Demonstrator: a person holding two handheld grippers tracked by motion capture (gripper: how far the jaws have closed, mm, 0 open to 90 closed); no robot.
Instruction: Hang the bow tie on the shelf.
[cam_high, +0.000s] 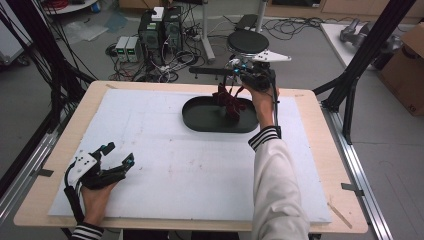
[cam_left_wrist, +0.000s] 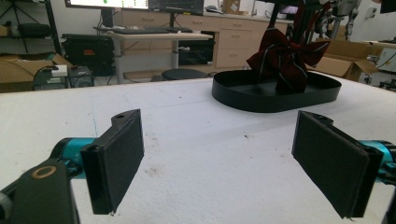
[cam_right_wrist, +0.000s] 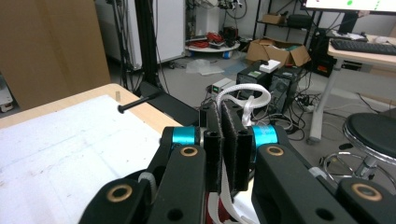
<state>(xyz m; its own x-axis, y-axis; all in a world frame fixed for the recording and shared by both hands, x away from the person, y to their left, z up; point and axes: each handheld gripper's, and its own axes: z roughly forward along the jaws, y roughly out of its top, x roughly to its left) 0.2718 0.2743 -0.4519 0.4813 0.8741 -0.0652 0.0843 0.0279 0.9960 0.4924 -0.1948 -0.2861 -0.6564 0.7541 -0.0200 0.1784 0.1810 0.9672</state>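
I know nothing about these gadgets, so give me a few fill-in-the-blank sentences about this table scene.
1. The right gripper holds a dark red bow by its ____ strap.
2. The bow hangs over the black oval ____.
3. The left gripper's jaws stand ____.

Missing words: white; tray; open

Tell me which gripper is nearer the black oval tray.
Right. The right gripper hangs over the black oval tray, holding a dark red bow by its white strap; the left gripper rests far off, near the table's front-left corner.
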